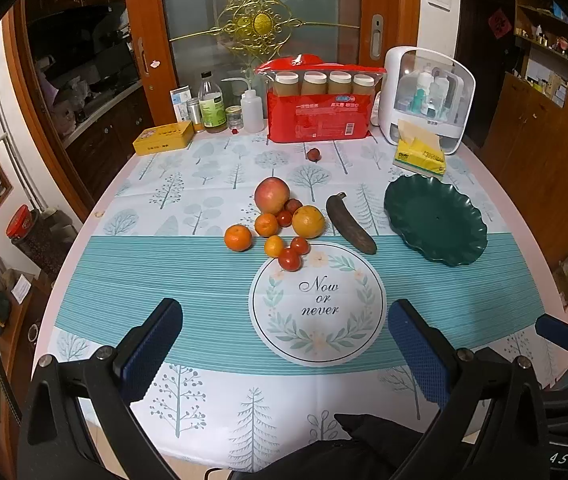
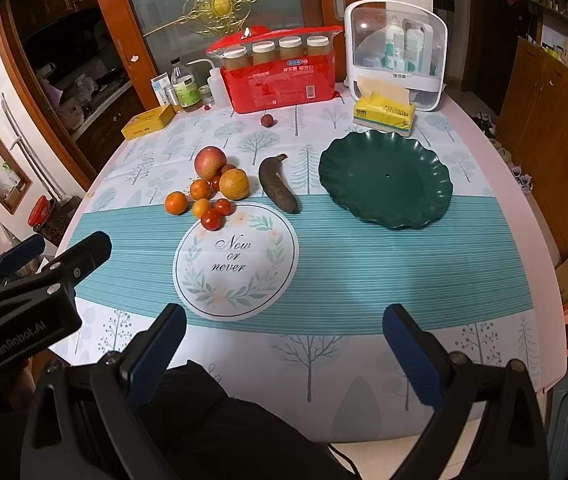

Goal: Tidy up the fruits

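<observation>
Both the left gripper and right gripper are hovering spread, holding nothing. Blackened banana ahead of the right one is looking soft; I'd be pinching mid-body, lightly. Tomatoes ahead of the left are probably rolling easily.

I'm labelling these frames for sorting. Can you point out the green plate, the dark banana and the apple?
green plate (image 2: 419, 168), right wrist view, on the bare inner surface right of centre.
dark banana (image 2: 278, 190), right wrist view, on the middle of its body.
apple (image 1: 271, 195), left wrist view, on its red face.
</observation>
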A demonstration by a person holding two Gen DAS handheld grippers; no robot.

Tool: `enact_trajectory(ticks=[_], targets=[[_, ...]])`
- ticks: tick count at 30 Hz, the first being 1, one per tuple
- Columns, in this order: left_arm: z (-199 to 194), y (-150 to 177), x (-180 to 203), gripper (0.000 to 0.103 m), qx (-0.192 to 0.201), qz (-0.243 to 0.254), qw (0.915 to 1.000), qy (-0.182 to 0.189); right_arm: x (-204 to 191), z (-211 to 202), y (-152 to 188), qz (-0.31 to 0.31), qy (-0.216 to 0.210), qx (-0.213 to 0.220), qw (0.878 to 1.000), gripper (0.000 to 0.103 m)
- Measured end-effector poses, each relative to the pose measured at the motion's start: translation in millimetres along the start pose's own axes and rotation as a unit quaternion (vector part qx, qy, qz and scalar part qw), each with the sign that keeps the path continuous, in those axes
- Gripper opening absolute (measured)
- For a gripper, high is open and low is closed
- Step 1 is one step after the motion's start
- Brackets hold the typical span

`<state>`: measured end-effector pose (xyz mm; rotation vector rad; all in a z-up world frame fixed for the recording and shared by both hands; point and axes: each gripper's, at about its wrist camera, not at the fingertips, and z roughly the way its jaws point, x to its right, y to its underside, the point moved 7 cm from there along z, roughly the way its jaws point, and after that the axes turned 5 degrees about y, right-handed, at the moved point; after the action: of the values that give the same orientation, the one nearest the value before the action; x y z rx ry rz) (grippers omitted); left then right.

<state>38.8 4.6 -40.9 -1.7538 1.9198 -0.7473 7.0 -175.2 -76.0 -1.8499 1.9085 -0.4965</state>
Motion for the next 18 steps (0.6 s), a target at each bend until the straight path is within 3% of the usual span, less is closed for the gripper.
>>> enact_trajectory(ticks=[18], targets=[[-9.1,7.4,-10.8,0.102,0.003,-0.005,1.0,0.007,-2.9,-10.8,6.1,-0.003,0.006,0.014,1.0,0.099]])
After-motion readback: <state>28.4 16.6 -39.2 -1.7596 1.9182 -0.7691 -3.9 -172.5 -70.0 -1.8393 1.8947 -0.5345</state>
